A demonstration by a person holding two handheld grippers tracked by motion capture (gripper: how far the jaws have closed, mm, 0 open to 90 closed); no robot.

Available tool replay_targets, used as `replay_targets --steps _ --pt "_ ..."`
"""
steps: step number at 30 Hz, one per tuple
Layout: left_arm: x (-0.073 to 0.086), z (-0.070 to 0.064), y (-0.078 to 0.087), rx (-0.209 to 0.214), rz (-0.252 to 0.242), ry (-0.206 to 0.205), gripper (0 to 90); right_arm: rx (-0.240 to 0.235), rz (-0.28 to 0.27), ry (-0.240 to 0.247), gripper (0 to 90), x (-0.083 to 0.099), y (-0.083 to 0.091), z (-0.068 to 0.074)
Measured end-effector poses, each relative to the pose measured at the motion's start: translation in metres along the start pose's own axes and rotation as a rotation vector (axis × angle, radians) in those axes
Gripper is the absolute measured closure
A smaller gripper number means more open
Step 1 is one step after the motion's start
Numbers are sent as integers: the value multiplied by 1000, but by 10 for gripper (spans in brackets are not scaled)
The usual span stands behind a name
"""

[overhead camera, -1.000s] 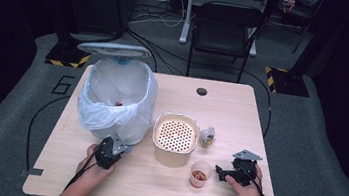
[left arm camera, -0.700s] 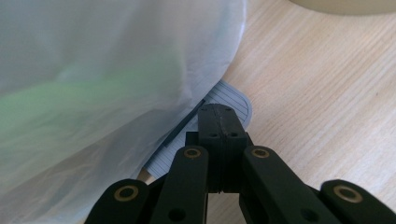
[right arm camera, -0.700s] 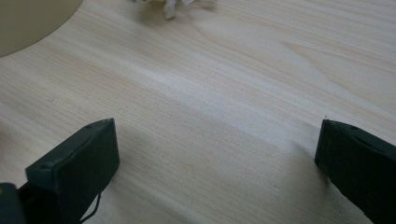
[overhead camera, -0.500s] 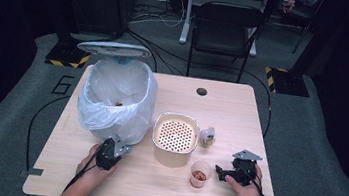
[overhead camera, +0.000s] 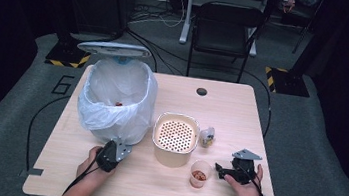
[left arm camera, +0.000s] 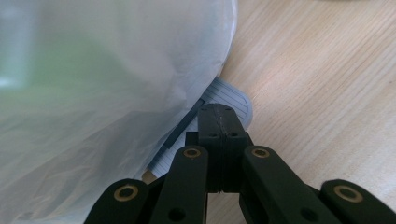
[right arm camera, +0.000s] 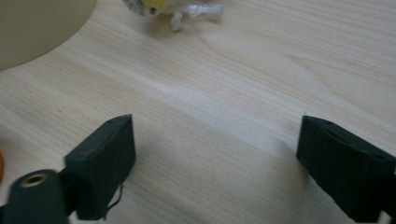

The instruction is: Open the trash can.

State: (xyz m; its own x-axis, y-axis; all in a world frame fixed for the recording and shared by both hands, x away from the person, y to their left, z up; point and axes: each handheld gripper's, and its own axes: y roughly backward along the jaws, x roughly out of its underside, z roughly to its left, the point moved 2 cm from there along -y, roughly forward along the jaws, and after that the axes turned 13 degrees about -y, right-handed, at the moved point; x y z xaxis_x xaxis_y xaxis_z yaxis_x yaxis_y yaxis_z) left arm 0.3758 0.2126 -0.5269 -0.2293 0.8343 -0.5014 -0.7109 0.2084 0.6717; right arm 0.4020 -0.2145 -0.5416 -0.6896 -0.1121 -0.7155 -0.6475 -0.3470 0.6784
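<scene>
A bin lined with a white bag [overhead camera: 117, 98] stands at the table's left, its lid [overhead camera: 114, 49] raised behind it. In front of it my left gripper [overhead camera: 116, 150] is shut with nothing between its fingers. In the left gripper view the left gripper [left arm camera: 219, 116] has its tips just short of the bag [left arm camera: 93, 88] and the bin's grey ribbed foot [left arm camera: 231, 95]. A beige perforated bowl [overhead camera: 175, 137] sits mid-table. A small clear cup [overhead camera: 200, 173] with orange-red bits stands to its front right. My right gripper [overhead camera: 219, 170] is open, just right of the cup, over bare wood [right arm camera: 215, 154].
A small plastic-wrapped yellow item [overhead camera: 207, 137] lies right of the bowl, also ahead of the right gripper's jaws [right arm camera: 173, 9]. The bowl's wall [right arm camera: 37, 28] is at that view's top left. A round hole [overhead camera: 201, 91] marks the far table. A black chair [overhead camera: 226, 29] stands beyond.
</scene>
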Motion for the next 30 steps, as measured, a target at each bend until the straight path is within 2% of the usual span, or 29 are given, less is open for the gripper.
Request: replay_targets --steps 3,4,6,7,8,9,10,12,13,14,15,16,17,18,19,20,25,27,30 --pt "-1 2 0 16 3 16 900 2 4 0 148 -1 0 1" --pt "0 3 0 29 -2 32 900 -3 5 2 177 -1 1 1" --pt "1 4 -1 59 -16 108 900 -4 5 5 226 -1 2 2" --pt "2 8 -2 92 -28 85 900 0 9 19 249 -2 3 2" --pt "3 9 -1 105 -25 97 900 10 8 15 262 -2 4 4" --pt "4 10 -2 102 -40 94 900 22 12 31 263 -3 4 4" --pt "4 10 -1 105 -38 98 900 23 13 26 275 -4 5 5" --pt "4 12 -2 130 -38 145 900 8 11 17 328 -7 7 8" --pt "4 11 -1 117 -35 182 900 12 10 26 359 -9 9 8" --pt "5 13 -2 127 -42 139 900 13 16 26 366 -11 10 9" --pt "5 13 -2 129 -48 143 900 17 13 16 378 -13 11 12" --pt "5 13 -2 122 -45 146 900 16 15 37 389 -16 14 13" --pt "5 13 -2 138 -40 137 900 14 6 51 389 -19 16 14" --pt "5 12 -2 127 -46 132 900 15 2 42 386 -22 18 17" --pt "4 11 -2 117 -39 121 900 15 5 67 380 -25 21 17" --pt "4 10 -2 104 -35 106 900 14 -6 65 379 -28 23 18" --pt "3 8 -2 71 -31 99 900 -39 -28 70 365 -42 28 21" --pt "3 8 -1 71 -30 96 900 -55 -32 72 331 -48 26 22" --pt "4 9 -1 82 -30 101 900 -77 -24 46 292 -55 22 22"
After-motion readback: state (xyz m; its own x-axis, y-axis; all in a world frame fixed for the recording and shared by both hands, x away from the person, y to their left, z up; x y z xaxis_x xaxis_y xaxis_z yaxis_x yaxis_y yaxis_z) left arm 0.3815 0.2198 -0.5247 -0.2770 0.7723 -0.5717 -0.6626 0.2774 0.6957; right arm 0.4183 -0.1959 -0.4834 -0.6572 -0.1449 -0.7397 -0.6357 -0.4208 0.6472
